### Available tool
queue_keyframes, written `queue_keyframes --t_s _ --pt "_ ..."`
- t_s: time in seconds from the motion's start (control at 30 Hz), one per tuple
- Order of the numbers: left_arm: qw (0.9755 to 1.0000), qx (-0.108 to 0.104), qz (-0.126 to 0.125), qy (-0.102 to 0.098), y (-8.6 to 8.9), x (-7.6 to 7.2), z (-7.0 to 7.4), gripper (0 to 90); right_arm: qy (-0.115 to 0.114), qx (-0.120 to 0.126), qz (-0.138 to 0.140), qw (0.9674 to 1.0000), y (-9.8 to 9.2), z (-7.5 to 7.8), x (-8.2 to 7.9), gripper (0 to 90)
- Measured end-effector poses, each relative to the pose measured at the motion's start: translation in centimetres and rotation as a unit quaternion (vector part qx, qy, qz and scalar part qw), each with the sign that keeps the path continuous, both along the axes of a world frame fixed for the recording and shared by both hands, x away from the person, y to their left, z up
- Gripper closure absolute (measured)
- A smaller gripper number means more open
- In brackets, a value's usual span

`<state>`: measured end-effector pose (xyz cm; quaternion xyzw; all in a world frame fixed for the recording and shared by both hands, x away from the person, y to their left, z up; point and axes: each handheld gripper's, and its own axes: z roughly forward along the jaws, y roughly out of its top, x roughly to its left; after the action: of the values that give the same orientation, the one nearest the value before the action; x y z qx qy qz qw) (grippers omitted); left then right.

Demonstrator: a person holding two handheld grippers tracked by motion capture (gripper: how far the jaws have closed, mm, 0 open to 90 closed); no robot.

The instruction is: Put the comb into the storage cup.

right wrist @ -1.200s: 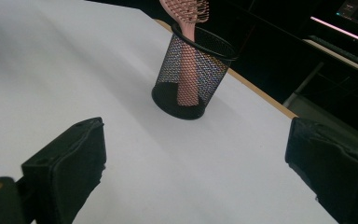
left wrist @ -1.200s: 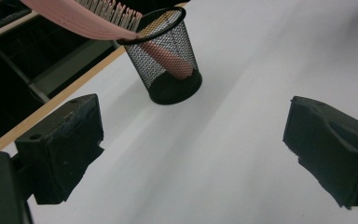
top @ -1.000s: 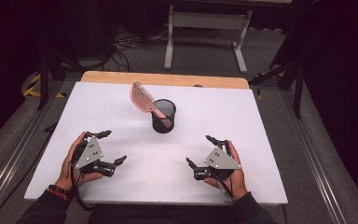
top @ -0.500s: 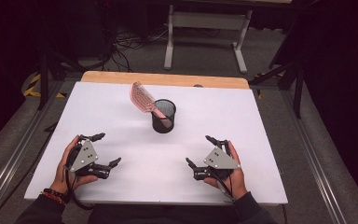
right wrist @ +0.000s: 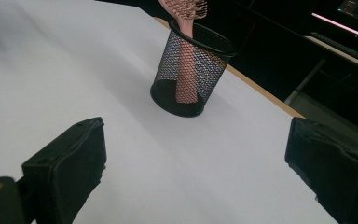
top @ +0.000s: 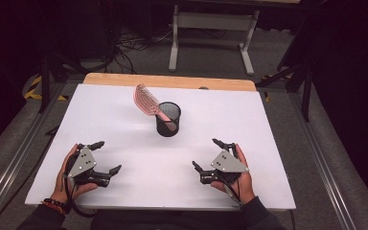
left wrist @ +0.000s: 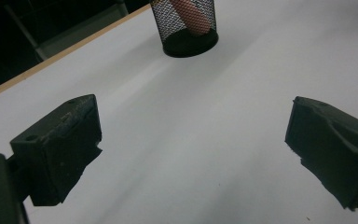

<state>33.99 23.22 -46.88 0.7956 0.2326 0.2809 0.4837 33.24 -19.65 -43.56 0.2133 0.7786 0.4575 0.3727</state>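
Note:
A black mesh cup (top: 168, 120) stands near the middle of the white table (top: 124, 110), with a pink hairbrush (top: 145, 99) leaning out of it, handle down and head tilted to the upper left. The cup (left wrist: 186, 25) appears at the top of the left gripper view, and the cup (right wrist: 191, 74) with the brush (right wrist: 185, 51) sits ahead in the right gripper view. My left gripper (top: 106, 157) rests open near the front left, held by a hand. My right gripper (top: 206, 154) is open at the front right. Neither holds anything.
A wooden strip (top: 172, 81) runs along the table's far edge. Beyond it stand a grey metal frame (top: 211, 28) and cables on the floor. Rails (top: 24, 153) flank the table on both sides.
The left gripper has slid slightly toward the front edge and to the left. The right gripper, cup and brush have stayed in place.

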Motion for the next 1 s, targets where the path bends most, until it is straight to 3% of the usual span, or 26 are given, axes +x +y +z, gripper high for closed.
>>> queue_keyframes --t_s 0.23,0.33,1.0 --pt "1.0 0.001 0.002 0.003 -0.02 -0.15 -0.04 4.5 -0.004 0.002 0.0 1.0 -0.19 0.13 -0.11 5.8" --pt "0.9999 -0.009 0.001 0.005 0.0 -0.02 -0.06 4.6 -0.004 0.002 0.0 1.0 -0.17 0.11 -0.13 5.8" --pt "0.9999 0.003 -0.01 0.001 -0.42 -0.23 -0.14 4.7 -0.005 -0.003 0.002 1.0 0.18 0.04 -0.23 5.9"
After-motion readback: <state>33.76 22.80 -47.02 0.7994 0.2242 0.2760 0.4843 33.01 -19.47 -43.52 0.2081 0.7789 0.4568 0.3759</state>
